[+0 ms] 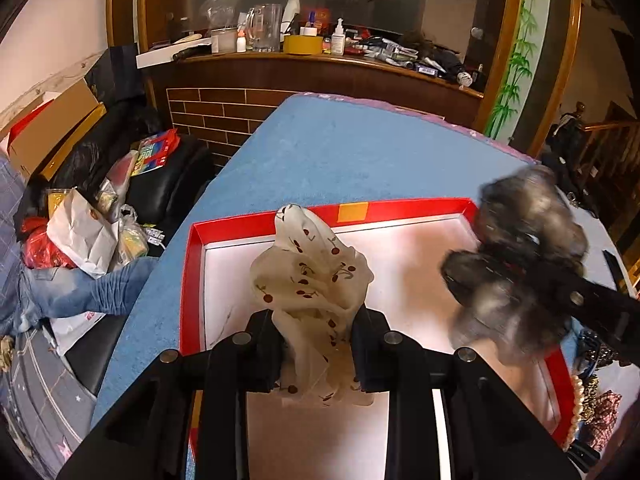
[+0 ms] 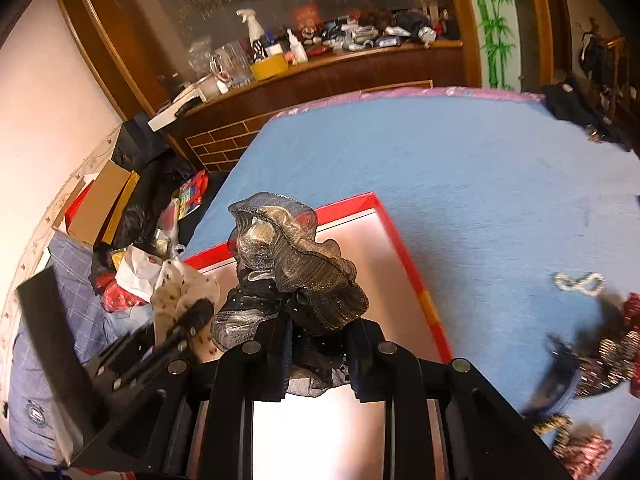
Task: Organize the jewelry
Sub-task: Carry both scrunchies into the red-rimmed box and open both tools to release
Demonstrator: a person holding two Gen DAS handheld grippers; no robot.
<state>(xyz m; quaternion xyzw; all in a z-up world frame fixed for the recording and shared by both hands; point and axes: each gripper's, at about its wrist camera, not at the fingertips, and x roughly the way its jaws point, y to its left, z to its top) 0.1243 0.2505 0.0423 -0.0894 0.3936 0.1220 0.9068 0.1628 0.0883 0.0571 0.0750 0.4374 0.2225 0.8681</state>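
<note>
My left gripper is shut on a cream scrunchie with red cherries, held above the red tray with a white floor. My right gripper is shut on a dark grey and gold mesh scrunchie, also over the red tray. In the left wrist view the dark scrunchie shows blurred at the right with the other gripper's black arm behind it. In the right wrist view the cherry scrunchie shows at the left in the left gripper.
A blue cloth covers the table. More hair pieces lie right of the tray: a pearl piece, dark beaded ones, a checked scrunchie. A cluttered wooden shelf stands behind. Bags and boxes lie left.
</note>
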